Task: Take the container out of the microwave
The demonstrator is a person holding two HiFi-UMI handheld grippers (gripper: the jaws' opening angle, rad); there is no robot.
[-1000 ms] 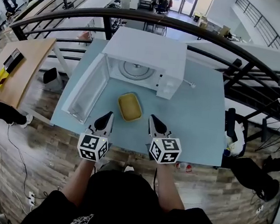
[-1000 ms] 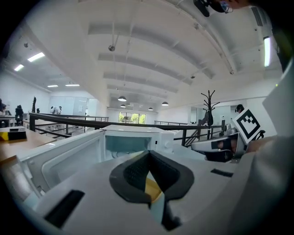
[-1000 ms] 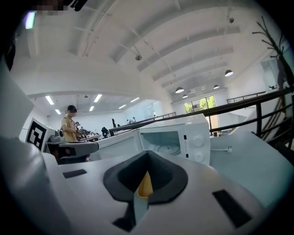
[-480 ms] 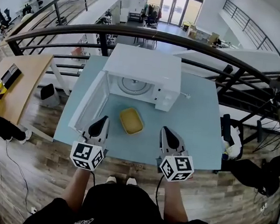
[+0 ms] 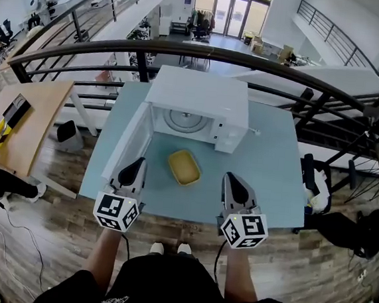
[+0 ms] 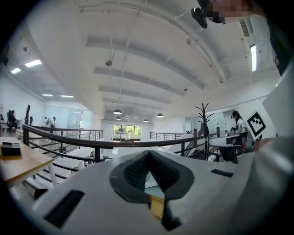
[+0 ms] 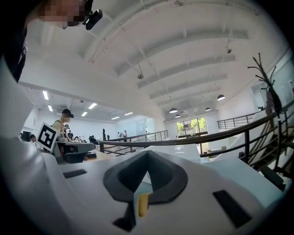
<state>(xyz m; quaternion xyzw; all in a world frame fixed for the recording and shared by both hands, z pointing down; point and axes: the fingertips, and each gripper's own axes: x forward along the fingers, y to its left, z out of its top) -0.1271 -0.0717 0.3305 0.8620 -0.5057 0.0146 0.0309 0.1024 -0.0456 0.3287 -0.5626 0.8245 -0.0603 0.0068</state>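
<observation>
Left tool (image 5: 137, 164) and right tool (image 5: 231, 178) now stand wider of the yellow container (image 5: 184, 166), both clenched, empty; withdraw steadily, clearing microwave door (image 5: 129, 142).

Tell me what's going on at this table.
A person stands at the light blue table with a hand-held gripper in each hand. The microwave stands with its door open and its turntable bare. The yellow container sits on the table in front of it. The left hand-held gripper and the right hand-held gripper are both shut and empty, clear of the container.
</observation>
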